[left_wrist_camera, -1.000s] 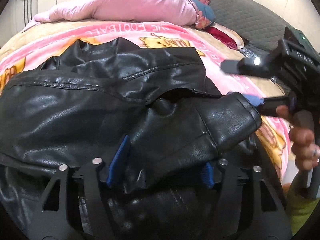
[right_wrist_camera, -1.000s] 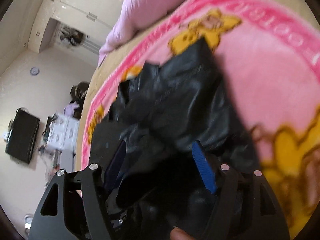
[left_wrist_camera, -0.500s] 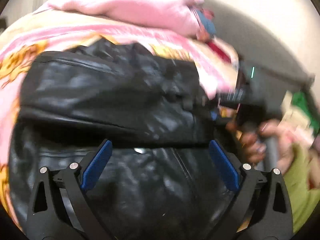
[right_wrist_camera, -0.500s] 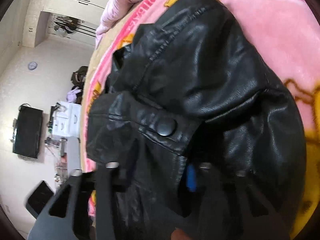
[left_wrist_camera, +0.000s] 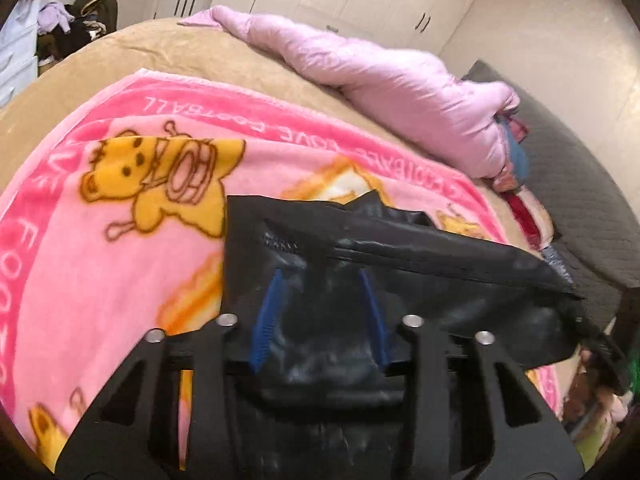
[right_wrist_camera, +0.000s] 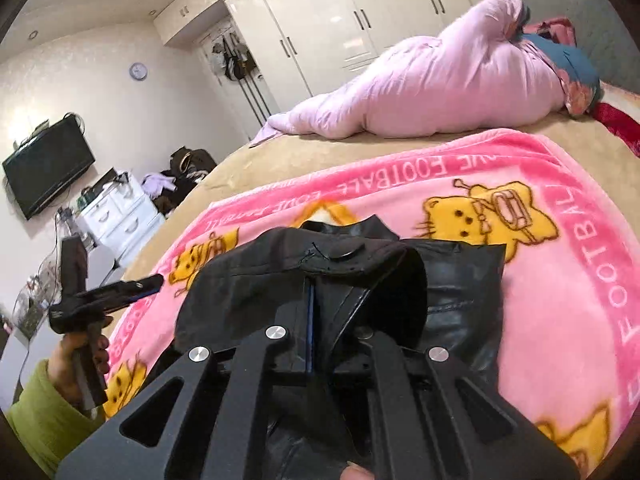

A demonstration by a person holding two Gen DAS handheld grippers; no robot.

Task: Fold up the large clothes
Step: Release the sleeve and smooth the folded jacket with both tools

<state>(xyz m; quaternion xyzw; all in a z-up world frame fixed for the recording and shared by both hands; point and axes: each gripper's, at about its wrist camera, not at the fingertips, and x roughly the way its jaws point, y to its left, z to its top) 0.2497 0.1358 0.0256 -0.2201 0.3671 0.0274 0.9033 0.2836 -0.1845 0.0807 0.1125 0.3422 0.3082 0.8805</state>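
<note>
Both grippers have lifted the black jacket (left_wrist_camera: 400,256) off the blanket (left_wrist_camera: 100,280); fingers clamped on it.

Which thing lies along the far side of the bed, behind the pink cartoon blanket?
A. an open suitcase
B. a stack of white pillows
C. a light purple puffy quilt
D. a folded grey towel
C: the light purple quilt lies bunched along the far edge of the bed, beyond the pink blanket on which the black leather jacket rests.

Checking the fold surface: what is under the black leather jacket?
The black leather jacket lies over a pink cartoon blanket, spread on a tan bedcover. What the blanket shows beneath the jacket is covered.
</note>
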